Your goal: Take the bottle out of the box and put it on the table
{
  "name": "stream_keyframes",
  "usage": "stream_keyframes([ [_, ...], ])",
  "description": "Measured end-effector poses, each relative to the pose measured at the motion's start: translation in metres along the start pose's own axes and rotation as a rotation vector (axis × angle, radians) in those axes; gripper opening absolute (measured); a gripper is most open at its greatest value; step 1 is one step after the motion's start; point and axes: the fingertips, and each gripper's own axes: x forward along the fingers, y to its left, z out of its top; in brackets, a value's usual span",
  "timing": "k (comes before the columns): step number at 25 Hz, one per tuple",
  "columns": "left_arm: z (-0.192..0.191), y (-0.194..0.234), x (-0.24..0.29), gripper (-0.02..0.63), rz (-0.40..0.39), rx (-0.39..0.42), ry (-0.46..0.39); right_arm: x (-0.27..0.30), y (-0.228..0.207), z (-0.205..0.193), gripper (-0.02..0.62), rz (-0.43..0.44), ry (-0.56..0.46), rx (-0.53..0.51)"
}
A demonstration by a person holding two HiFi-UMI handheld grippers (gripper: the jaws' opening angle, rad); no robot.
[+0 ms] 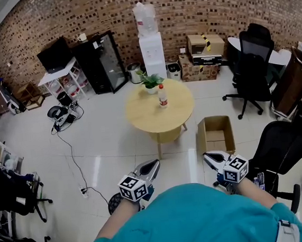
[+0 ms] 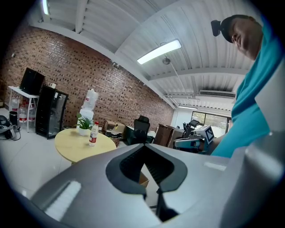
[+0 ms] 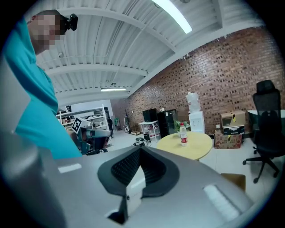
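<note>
A clear bottle (image 1: 162,96) with a red cap stands upright on the round wooden table (image 1: 148,118), next to a small potted plant (image 1: 150,82). An open cardboard box (image 1: 215,134) sits on the floor to the right of the table; nothing shows inside it. My left gripper (image 1: 156,162) and right gripper (image 1: 206,155) are held level close to the person's body, well short of table and box. Both are shut with nothing between the jaws. The bottle (image 2: 93,133) appears far off in the left gripper view, and the bottle (image 3: 183,134) likewise in the right gripper view.
A water dispenser (image 1: 151,48) stands behind the table. Black office chairs (image 1: 252,65) are at the right, one chair (image 1: 281,148) close beside my right gripper. A cable (image 1: 72,157) runs across the white floor on the left. Shelves and cartons line the brick wall.
</note>
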Motion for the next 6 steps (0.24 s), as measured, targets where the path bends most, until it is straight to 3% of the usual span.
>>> stream_keyframes([
  [6,0.004,0.017,0.0,0.002,-0.009,0.001,0.007,0.021,-0.003,0.003,0.0,0.008,0.001,-0.008],
])
